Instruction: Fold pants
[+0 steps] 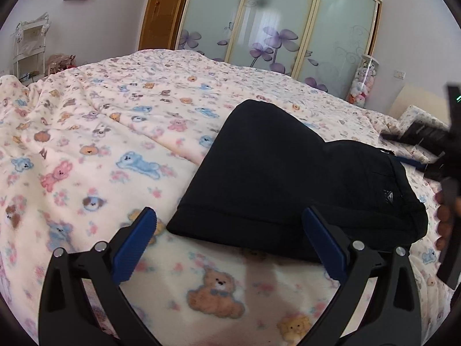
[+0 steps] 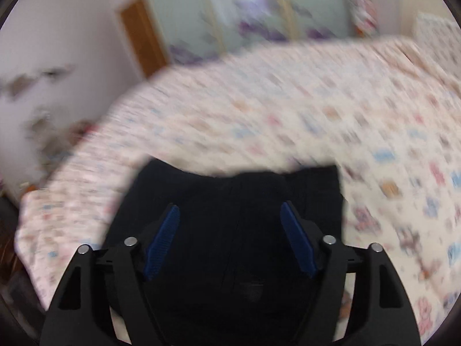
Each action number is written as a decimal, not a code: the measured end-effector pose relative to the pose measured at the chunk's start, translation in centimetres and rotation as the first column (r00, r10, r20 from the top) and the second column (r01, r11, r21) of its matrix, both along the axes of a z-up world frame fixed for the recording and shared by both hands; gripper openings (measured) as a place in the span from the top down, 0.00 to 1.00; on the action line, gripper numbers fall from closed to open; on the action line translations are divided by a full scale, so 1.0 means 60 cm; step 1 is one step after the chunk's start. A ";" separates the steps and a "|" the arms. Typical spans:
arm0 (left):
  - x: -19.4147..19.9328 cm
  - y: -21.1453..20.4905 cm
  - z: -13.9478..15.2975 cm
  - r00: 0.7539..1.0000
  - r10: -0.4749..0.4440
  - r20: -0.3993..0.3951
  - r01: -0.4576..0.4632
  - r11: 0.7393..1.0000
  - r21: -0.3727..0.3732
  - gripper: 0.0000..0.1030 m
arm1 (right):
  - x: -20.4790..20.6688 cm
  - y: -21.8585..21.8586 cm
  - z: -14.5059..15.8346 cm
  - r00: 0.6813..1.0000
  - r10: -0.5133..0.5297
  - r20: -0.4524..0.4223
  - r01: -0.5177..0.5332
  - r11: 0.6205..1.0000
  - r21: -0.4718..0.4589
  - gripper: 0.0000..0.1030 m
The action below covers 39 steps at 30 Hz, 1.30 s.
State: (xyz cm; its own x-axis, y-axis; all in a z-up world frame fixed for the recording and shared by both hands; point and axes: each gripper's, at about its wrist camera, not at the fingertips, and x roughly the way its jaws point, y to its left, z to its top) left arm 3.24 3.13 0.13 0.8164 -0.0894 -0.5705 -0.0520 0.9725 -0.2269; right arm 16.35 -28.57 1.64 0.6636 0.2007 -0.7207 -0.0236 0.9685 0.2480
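Where both open, folded pants (image 1: pixel 276 173) lie before each tool (image 1: pixel 229 230).

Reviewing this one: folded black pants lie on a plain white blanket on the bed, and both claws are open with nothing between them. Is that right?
Not quite. The blanket is not plain white: the left wrist view shows it printed with bears and other animals. The rest holds: the black pants lie folded on it, and the left claw and right claw are open and grip nothing.
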 end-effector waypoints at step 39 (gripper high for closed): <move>0.443 -0.013 -0.021 0.890 -0.366 -0.274 0.192 0.843 -0.503 0.18 | 0.020 -0.128 -0.070 0.994 -0.040 0.105 -0.001 0.931 0.365 0.10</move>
State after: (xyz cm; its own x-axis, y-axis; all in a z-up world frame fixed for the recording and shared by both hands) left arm 29.85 2.33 -1.13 0.4727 -0.5993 -0.6461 0.0462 0.7490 -0.6610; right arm 17.55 -36.22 -2.54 0.7406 0.4212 -0.5236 -0.0522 0.8129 0.5801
